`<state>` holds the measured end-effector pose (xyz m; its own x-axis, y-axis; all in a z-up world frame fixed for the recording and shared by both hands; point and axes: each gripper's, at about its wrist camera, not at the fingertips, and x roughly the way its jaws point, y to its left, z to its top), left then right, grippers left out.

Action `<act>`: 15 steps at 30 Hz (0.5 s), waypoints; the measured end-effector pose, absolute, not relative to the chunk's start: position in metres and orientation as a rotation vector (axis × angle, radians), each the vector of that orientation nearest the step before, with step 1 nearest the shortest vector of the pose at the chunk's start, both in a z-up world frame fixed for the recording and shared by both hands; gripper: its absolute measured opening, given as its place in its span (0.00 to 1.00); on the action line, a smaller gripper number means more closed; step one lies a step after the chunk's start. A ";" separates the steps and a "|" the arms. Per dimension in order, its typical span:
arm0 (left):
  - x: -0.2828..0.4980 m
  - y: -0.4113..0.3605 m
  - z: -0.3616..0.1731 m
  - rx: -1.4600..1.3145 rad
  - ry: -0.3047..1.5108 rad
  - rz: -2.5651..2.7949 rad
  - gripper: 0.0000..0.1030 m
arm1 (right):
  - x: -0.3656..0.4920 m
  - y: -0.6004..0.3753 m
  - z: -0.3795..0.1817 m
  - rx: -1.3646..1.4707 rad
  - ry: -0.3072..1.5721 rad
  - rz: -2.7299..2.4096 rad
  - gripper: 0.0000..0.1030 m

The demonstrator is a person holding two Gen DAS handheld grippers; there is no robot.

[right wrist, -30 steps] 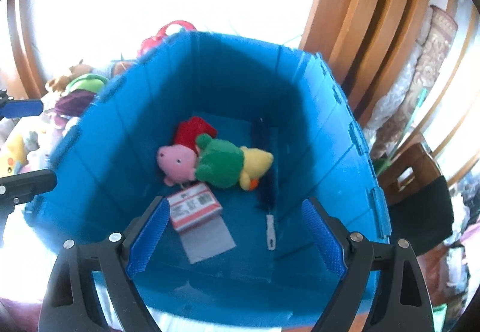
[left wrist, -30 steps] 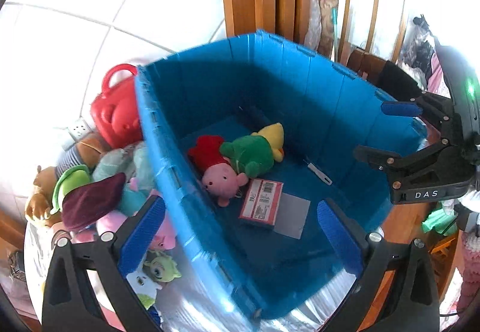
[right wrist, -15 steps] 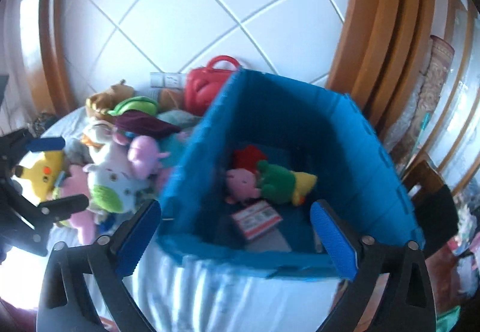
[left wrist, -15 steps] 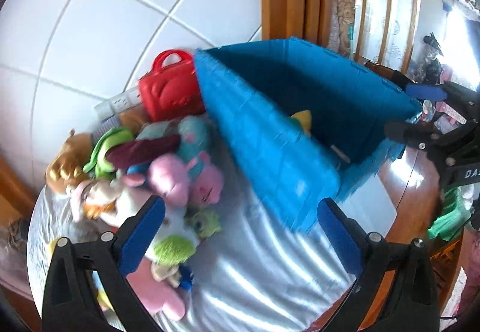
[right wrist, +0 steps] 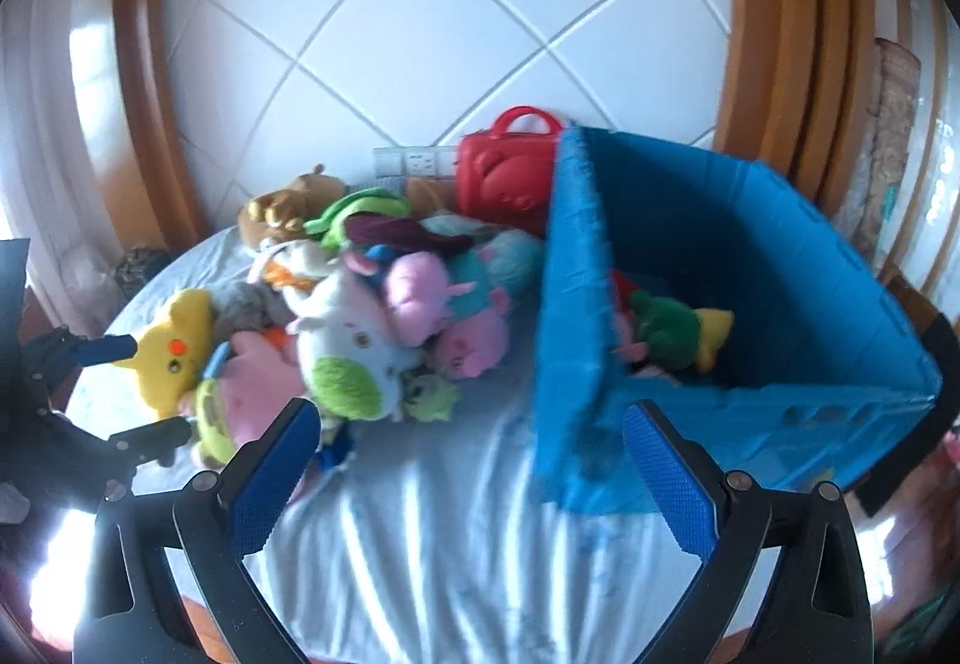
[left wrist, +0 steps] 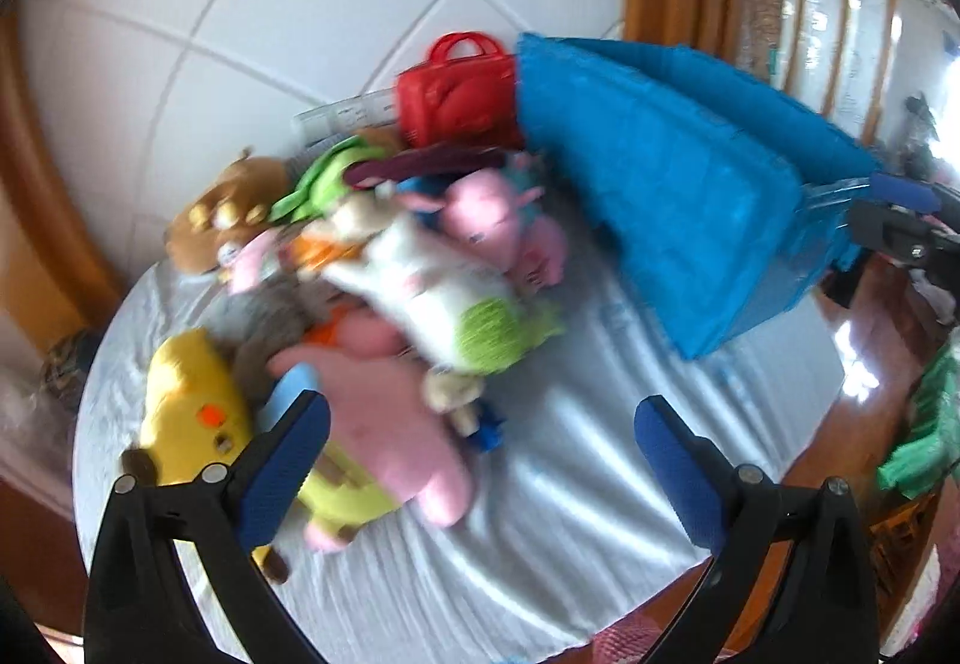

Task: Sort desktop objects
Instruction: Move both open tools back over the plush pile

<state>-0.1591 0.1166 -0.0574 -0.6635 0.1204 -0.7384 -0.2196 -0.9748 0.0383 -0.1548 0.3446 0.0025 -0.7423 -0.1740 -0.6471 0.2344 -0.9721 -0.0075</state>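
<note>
A pile of plush toys (right wrist: 360, 316) lies on the white-clothed table, left of a blue crate (right wrist: 750, 316). The crate holds a green and yellow plush (right wrist: 672, 328) beside a pink one. A yellow plush (left wrist: 192, 412) and a large pink plush (left wrist: 384, 424) lie nearest my left gripper (left wrist: 480, 472), which is open and empty above the cloth. My right gripper (right wrist: 468, 472) is open and empty, in front of the pile and the crate's near corner. The left gripper also shows in the right wrist view (right wrist: 120, 394).
A red toy case (right wrist: 510, 184) stands against the tiled wall behind the pile, next to a power strip (right wrist: 414, 162). Wooden frames flank the wall. The round table's edge (left wrist: 780, 484) runs close on the right, with wooden floor beyond.
Both grippers have pulled back and up from the crate's inside and swung left. The plush pile now fills the left wrist view. Both stay open.
</note>
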 end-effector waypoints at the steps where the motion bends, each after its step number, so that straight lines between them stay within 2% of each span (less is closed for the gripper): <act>1: -0.157 0.107 -0.061 -1.198 0.178 2.714 1.00 | -0.154 0.334 -0.002 1.011 0.133 -2.728 0.99; 15: -0.145 -0.029 -0.090 -1.409 0.021 2.971 1.00 | -0.191 0.194 -0.058 1.060 0.234 -2.422 0.99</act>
